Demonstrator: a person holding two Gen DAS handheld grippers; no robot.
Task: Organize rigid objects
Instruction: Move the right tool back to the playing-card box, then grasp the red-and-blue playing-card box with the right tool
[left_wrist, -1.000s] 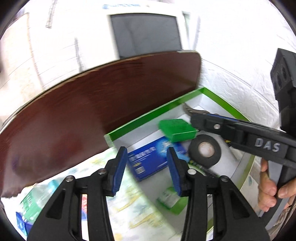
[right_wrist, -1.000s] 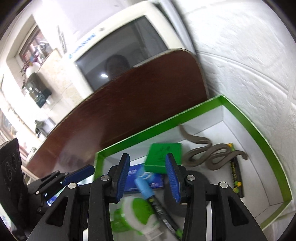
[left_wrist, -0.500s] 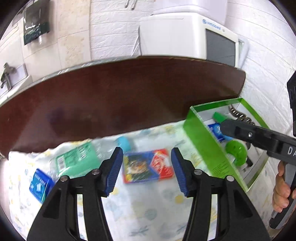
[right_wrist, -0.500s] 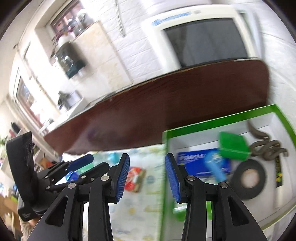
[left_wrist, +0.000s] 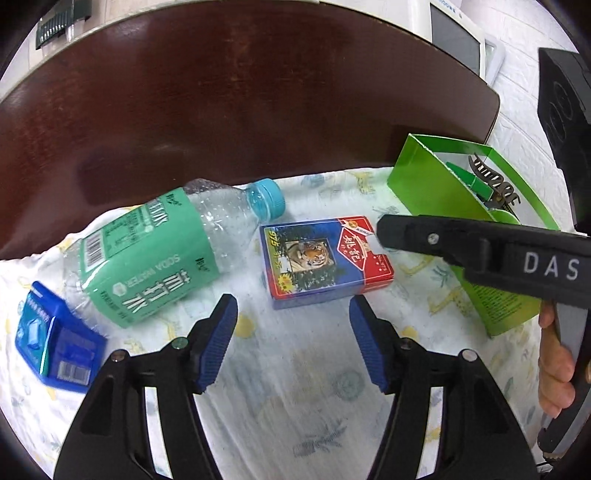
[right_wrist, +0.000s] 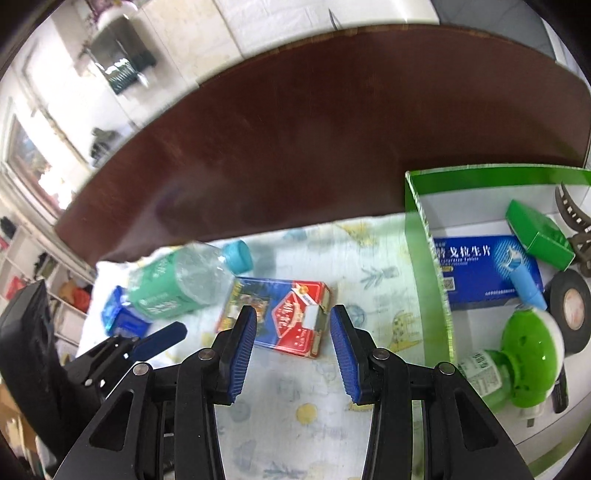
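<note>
Bright, even light; fisheye warp; slight blur.

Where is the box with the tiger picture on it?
The tiger card box lies flat on the patterned cloth, between the lying soda water bottle and the green box, just ahead of both open grippers in each wrist view.

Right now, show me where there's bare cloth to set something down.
Bare cloth lies in front of the card box, between it and both tools. A narrower strip runs between the card box and green box. The left is crowded: bottle, blue pack.
</note>
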